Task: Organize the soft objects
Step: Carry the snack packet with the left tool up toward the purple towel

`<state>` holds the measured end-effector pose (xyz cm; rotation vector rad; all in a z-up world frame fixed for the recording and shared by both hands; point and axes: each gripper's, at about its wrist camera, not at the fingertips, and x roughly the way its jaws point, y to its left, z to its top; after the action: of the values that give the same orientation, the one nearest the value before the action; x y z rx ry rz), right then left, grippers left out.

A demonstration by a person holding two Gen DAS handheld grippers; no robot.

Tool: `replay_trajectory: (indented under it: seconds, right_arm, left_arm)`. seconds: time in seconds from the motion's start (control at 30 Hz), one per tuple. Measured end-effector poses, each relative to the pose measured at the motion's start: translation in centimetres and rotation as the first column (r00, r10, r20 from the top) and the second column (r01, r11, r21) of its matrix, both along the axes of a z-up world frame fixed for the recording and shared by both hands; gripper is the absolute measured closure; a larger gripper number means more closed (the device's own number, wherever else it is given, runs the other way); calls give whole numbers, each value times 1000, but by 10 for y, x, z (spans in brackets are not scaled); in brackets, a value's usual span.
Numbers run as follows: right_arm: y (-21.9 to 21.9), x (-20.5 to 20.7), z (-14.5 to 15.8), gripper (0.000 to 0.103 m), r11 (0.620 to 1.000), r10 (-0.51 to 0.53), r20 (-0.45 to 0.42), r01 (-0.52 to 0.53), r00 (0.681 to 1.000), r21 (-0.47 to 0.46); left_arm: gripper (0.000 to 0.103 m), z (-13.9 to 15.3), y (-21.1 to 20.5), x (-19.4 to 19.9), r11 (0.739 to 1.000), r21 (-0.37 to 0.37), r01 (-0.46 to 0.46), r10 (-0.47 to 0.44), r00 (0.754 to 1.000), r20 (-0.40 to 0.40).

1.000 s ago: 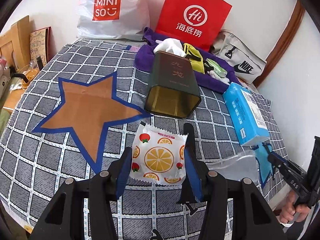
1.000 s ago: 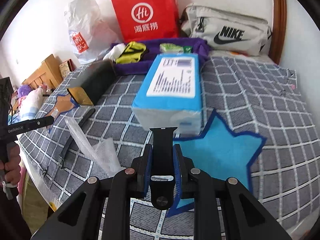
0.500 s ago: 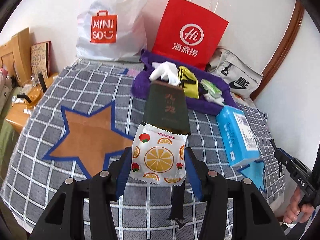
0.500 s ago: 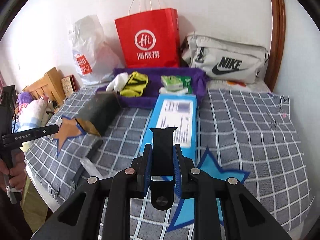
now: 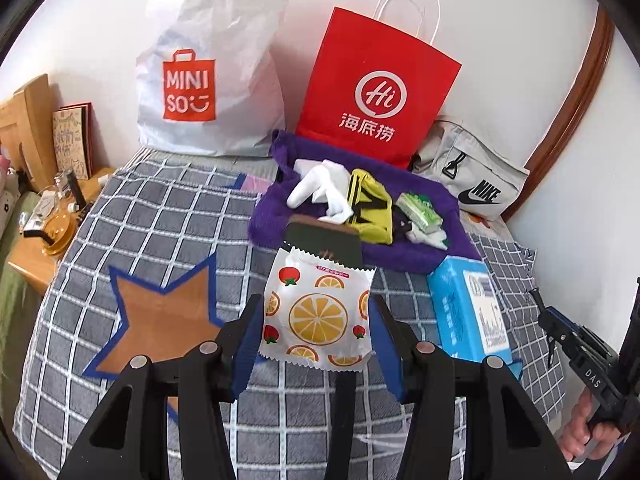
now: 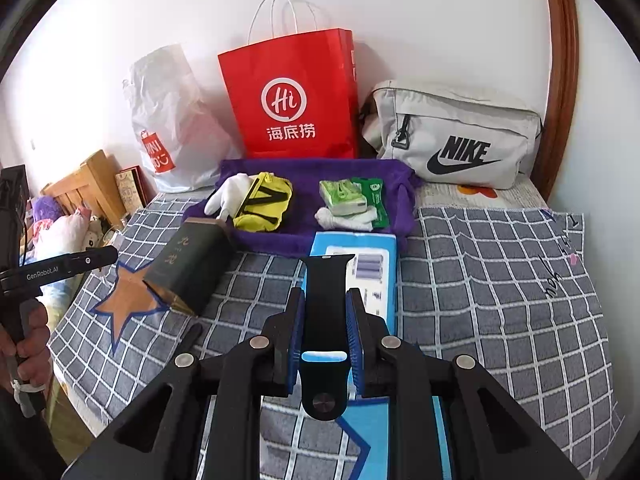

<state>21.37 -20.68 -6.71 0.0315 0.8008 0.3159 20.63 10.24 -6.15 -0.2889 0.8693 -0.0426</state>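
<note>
We have both hands loaded, which looks like a way to clear two small items in one trip. Our left hand-held gripper (image 5: 316,328) is clamped on the fruit-print packet (image 5: 318,316), its blue pads pressing the packet's two side edges so the flat face stays up and the pouch is not crushed. Our right hand-held gripper (image 6: 323,336) is pinched nearly closed on the black watch strap (image 6: 325,312), held around the strap's middle with the free end pointing ahead, so it cannot flop or slip.

Both items hang clear above the checked bedspread (image 6: 500,300). Ahead of each hand-held gripper lies the purple cloth (image 6: 394,184), which already carries a white glove (image 6: 228,196), a yellow pouch (image 6: 266,202) and green tissue packs (image 6: 344,198). We judge that this cloth is the collecting spot for soft things, so the packet and strap are probably headed there.

Between the right hand-held gripper and the cloth sits the blue box (image 6: 356,264), and ahead of the left one lies the dark tin (image 5: 326,246) on its side. Both are rigid and stay off the cloth, so we would carry over them rather than through.
</note>
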Motion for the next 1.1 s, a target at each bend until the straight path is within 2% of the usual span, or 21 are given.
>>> replay_trajectory:
  seconds: [0.5,1.1]
  right_arm:
    - [10,55,8,82,1000,-11,23,11,1000,2]
    - [18,131,-9,82,1000,-24,3,24,1000,-2]
  left_arm:
    - [53,10,-4,55,1000,15,18,-19,1000,6]
    - [53,-10,-11,130,999,-4,32,-32,999,-43]
